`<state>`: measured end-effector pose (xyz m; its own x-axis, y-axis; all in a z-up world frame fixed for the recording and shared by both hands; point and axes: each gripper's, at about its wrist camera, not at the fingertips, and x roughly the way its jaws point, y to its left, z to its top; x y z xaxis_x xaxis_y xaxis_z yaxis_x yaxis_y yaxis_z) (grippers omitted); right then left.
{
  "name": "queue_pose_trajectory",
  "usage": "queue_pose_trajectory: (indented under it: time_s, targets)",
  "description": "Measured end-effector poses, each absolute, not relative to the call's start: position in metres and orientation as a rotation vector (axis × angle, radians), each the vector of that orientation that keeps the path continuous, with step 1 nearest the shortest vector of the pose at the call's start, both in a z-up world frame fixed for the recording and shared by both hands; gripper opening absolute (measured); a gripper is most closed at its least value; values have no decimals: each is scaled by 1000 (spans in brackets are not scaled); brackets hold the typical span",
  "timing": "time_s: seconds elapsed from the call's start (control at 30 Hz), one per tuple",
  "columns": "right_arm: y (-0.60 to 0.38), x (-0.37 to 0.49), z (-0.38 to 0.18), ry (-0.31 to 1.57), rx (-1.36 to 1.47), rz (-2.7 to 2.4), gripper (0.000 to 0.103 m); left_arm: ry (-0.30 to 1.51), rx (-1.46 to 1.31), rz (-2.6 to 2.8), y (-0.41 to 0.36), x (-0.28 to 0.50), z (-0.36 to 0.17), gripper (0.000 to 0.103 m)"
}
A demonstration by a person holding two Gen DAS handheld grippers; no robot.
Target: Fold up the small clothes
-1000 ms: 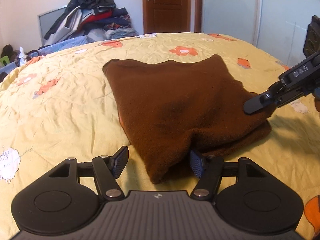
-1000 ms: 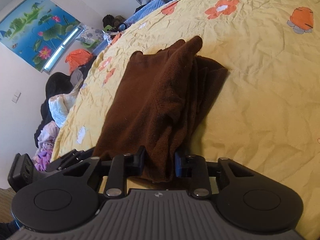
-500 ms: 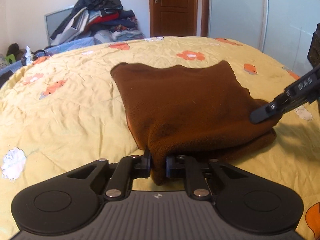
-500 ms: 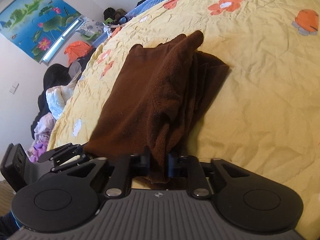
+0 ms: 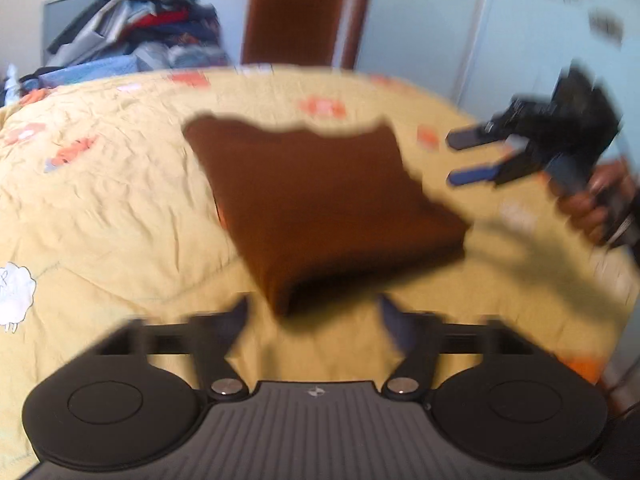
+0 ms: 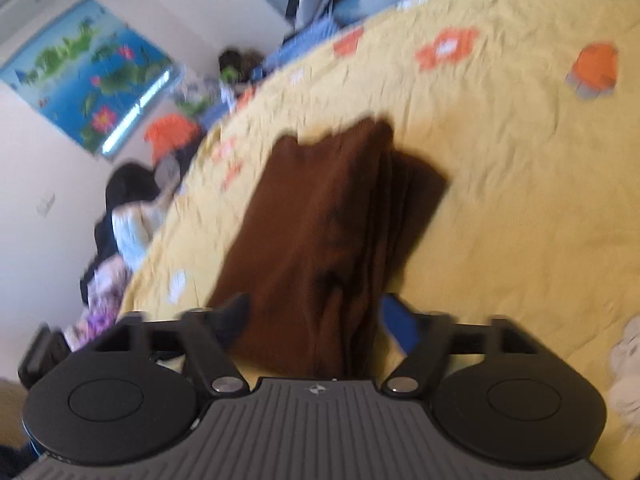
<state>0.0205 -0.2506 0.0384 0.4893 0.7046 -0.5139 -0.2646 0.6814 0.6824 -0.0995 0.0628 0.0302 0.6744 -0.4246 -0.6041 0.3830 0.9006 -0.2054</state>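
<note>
Both grippers have let go of the brown garment they were pinching half a second ago, and their fingers now stand spread wide. On the yellow flowered bedspread [image 5: 120,216] the folded brown garment [image 5: 320,204] lies flat as a thick, roughly square stack, its layered edges showing along one side in the right wrist view. The left gripper [image 5: 312,312] hangs released just off the garment's near corner, which points into the gap between its parted fingers without touching either. The right gripper [image 6: 312,316], equally wide open, straddles the garment's near end; whether the cloth brushes its left finger cannot be told through the blur. Seen from the left wrist camera, that right gripper floats above the bedspread beside the garment, clear of it, its blue-padded fingers [image 5: 476,176] apart and the person's hand [image 5: 596,208] around its handle.
</note>
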Motion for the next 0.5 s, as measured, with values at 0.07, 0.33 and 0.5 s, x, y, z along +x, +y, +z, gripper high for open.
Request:
queue_pose_trajectory:
  time_s: [0.07, 0.33, 0.5]
  targets:
    - [-252, 39, 43, 834, 609, 599, 83, 646, -129, -428, 65, -91, 36, 88]
    - [-197, 124, 17, 897, 312, 450, 18, 772, -91, -456, 7, -32, 3, 86]
    - [-214, 119, 16, 891, 372, 436, 31, 702, -115, -459, 21, -55, 13, 86]
